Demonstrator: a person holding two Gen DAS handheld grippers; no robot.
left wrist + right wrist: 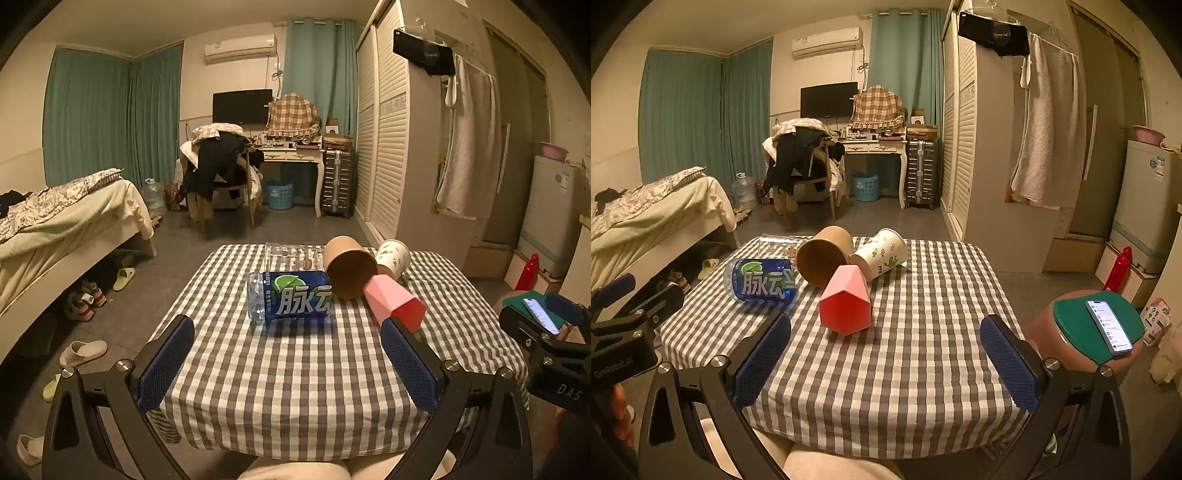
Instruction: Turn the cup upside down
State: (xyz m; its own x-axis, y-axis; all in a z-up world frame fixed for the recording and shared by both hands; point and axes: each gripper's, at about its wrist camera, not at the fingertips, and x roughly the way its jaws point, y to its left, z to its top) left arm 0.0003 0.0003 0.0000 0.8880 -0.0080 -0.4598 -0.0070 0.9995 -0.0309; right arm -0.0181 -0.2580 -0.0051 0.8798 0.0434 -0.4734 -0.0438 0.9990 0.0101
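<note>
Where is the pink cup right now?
The pink cup lies on its side near the middle of the checkered table, its far end against the brown paper cup, with the blue drink bottle to its left.

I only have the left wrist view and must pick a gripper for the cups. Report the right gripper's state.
Observer: The right gripper is open and empty, over the near edge of the table.
Operator: Describe the white cup half hidden behind the brown one.
Observer: The white cup has a green leaf print and lies on its side, right of the brown cup and behind the pink cup.
</note>
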